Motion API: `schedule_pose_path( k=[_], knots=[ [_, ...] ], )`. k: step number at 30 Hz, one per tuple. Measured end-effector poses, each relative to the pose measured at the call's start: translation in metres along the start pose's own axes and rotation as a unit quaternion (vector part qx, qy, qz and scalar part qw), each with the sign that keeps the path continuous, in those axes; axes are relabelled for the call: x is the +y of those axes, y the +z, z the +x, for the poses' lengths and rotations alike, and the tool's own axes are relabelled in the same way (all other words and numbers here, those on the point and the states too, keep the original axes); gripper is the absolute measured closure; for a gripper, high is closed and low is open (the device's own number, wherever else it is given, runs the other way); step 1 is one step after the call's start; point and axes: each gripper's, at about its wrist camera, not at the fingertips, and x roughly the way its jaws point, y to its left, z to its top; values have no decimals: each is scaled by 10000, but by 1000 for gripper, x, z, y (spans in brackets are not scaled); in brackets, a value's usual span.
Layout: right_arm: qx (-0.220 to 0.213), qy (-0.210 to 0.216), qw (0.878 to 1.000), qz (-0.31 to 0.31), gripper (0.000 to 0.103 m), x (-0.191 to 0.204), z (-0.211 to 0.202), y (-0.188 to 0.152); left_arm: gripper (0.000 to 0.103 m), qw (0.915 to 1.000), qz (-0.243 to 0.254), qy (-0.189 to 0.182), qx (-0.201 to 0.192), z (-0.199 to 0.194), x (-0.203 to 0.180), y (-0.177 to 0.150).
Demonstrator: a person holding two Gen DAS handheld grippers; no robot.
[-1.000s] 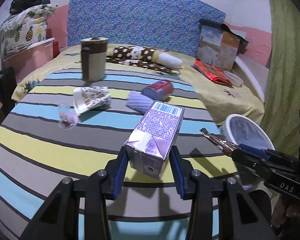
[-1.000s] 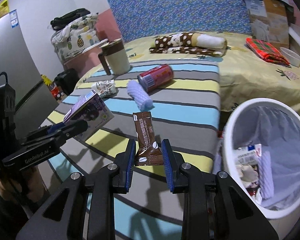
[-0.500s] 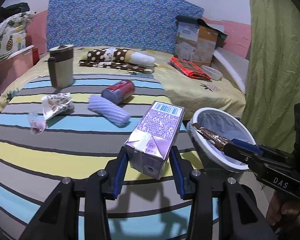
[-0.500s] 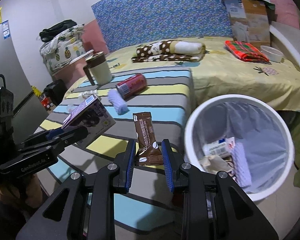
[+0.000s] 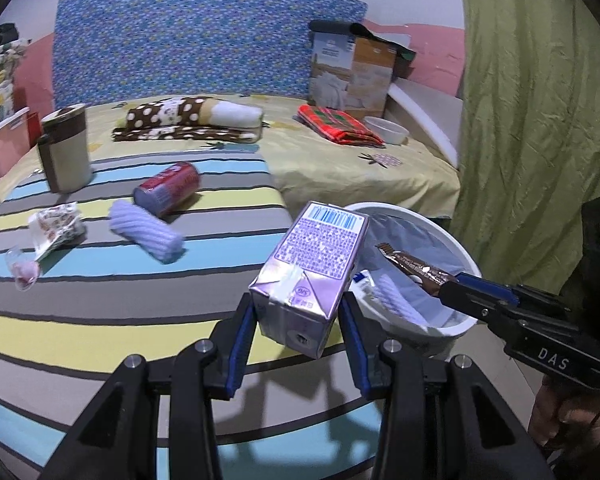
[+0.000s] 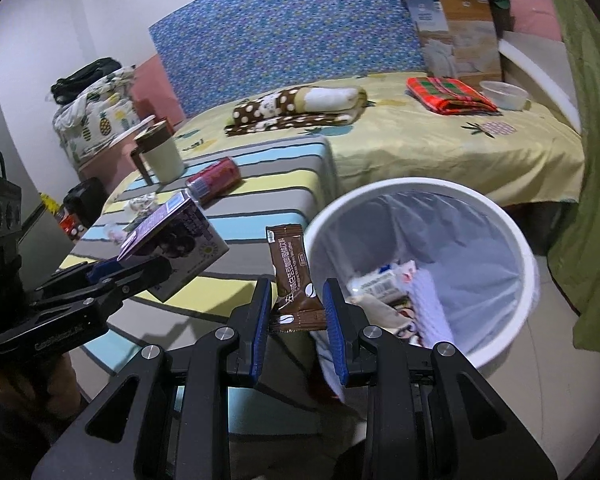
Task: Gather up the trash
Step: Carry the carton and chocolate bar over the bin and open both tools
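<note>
My left gripper (image 5: 298,314) is shut on a purple drink carton (image 5: 314,264), held above the striped bed edge beside the white trash bin (image 5: 458,246). The carton also shows in the right wrist view (image 6: 176,240). My right gripper (image 6: 296,306) is shut on a brown snack wrapper (image 6: 294,280), held at the left rim of the bin (image 6: 524,248). In the left wrist view the wrapper (image 5: 416,268) hangs over the bin's opening. The bin holds several pieces of trash (image 6: 384,280).
On the striped blanket (image 5: 100,320) lie a red can (image 5: 168,188), a lilac ribbed roll (image 5: 146,232), a crumpled wrapper (image 5: 56,224) and a small plastic cup (image 5: 22,270). A beige mug (image 5: 64,150) stands further back. A green curtain (image 5: 532,120) hangs on the right.
Both grippers have moved right toward the bin, carrying the carton and the wrapper. The wrapper now hangs over the bin's opening. Both grips are unchanged.
</note>
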Motion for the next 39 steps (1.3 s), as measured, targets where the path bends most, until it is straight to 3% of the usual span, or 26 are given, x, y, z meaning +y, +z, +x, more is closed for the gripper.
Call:
schedule_pose_path(
  k=[15,36,39],
  knots=[
    [-24,-392,9975,591,74,-53,-11,-9,59,9982,434,-341,234,34,-54,9],
    [175,-689,9923,1016,74,-92,-6,-16,59,9912,811,-721,755,92,-102,9],
    [200,-765,9910,1084,74,-96,-5,-17,53,9901,790,-821,825,97,-104,8]
  ],
)
